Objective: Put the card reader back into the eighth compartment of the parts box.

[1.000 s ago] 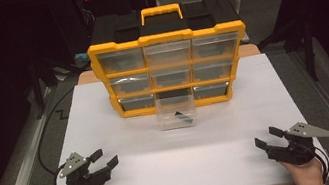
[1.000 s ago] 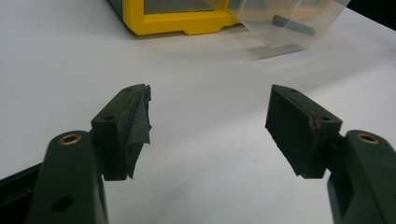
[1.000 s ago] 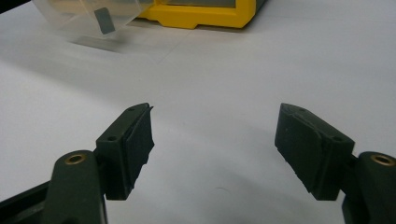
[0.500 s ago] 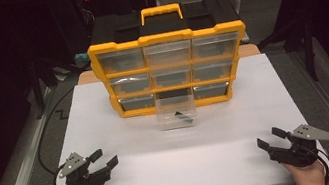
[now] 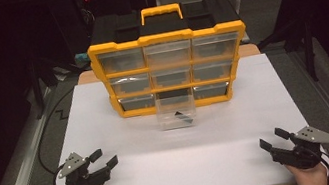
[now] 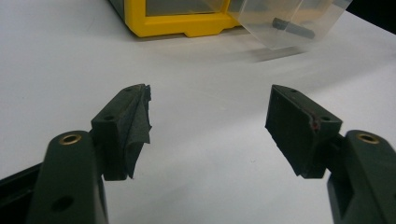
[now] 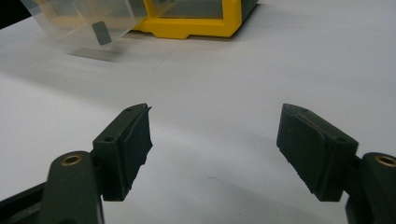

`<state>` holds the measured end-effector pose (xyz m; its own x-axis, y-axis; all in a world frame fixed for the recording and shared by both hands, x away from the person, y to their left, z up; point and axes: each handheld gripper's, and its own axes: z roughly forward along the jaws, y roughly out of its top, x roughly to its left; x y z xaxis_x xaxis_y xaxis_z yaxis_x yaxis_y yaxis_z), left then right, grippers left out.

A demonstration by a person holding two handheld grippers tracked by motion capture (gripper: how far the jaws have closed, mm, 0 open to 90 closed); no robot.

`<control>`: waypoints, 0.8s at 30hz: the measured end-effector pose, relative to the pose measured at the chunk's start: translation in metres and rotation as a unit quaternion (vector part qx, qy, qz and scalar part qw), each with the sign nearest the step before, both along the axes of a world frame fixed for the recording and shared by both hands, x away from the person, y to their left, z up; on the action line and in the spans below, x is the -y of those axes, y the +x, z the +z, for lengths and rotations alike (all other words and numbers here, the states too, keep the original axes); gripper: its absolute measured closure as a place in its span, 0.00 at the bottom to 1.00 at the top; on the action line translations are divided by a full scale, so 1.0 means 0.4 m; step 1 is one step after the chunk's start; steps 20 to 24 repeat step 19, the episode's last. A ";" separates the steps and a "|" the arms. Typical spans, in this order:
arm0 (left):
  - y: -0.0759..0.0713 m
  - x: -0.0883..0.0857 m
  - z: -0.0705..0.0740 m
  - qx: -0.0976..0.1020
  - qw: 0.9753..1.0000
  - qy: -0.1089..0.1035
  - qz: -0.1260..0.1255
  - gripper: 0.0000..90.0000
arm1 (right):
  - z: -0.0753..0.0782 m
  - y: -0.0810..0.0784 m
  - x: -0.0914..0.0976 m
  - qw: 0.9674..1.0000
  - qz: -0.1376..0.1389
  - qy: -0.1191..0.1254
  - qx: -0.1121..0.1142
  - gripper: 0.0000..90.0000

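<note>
Both grippers, left [image 5: 102, 162] & right [image 5: 273, 140], fingers apart, empty. Clear drawer [image 5: 176, 113] half out w/ a small black part [image 5: 184, 117]; careless tug could spill it.

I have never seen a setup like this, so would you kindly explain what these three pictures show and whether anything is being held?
No robot here: a person holds a two-jaw tool in each hand. The high view looks down on the white table. The left gripper and right gripper sit near its front corners. The other two pictures come from cameras riding on those grippers, looking along their black jaws. Both are open and hold nothing. At the back stands a yellow drawer cabinet with a black top. One clear drawer, bottom middle, is pulled out, and a small dark part lies inside.
</note>
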<state>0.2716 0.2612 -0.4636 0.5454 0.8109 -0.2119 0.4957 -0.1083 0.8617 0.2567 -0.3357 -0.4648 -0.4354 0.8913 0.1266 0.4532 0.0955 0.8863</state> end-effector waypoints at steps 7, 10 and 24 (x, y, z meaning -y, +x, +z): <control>-0.001 0.001 0.001 0.003 1.000 -0.002 0.000 0.35 | 0.001 -0.011 0.008 1.000 -0.006 0.004 0.006 0.28; -0.002 0.000 0.001 0.003 1.000 -0.002 0.000 0.35 | 0.000 -0.011 0.007 1.000 -0.005 0.005 0.004 0.28; -0.001 0.000 0.001 0.003 1.000 -0.002 0.001 0.35 | -0.001 -0.010 0.008 1.000 -0.001 0.005 0.005 0.28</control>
